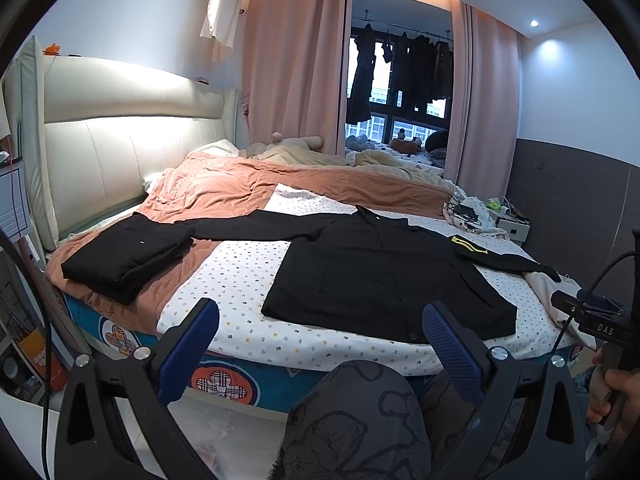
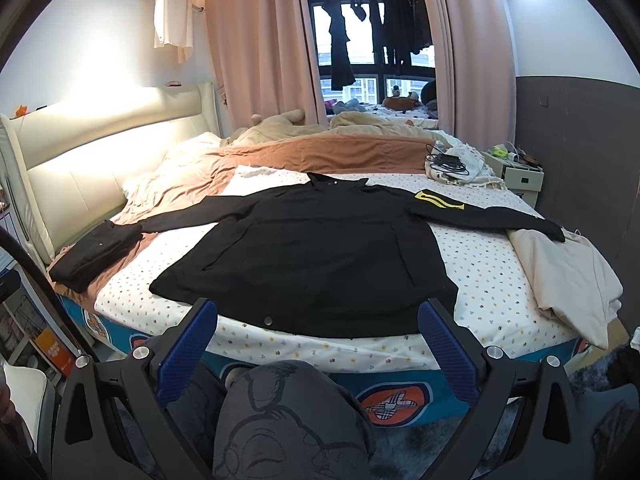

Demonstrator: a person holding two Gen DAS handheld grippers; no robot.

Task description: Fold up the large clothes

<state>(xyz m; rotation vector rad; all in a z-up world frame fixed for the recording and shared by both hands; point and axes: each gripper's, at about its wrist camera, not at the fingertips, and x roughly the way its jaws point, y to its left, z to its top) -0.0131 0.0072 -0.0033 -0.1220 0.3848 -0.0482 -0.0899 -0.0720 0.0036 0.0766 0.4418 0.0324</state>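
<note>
Nearest the cameras, the left gripper (image 1: 320,344) and the right gripper (image 2: 318,336) were held with their blue-padded fingers (image 1: 188,354) spread wide apart, and nothing was gripped between them. A knee in grey printed trousers (image 2: 288,412) was seen just below each gripper, at the foot of the bed. Beyond the fingertips, a black jacket (image 2: 304,252) was laid flat on the dotted sheet (image 2: 476,272), its hem near the bed's edge and both sleeves stretched outward; a yellow patch (image 2: 438,200) was shown on one sleeve. A folded black garment (image 1: 128,252) was placed to the left on the orange blanket (image 1: 224,188), and a cream garment (image 2: 568,276) to the right. Farther back, pink curtains (image 2: 256,48) were drawn around a window.
</note>
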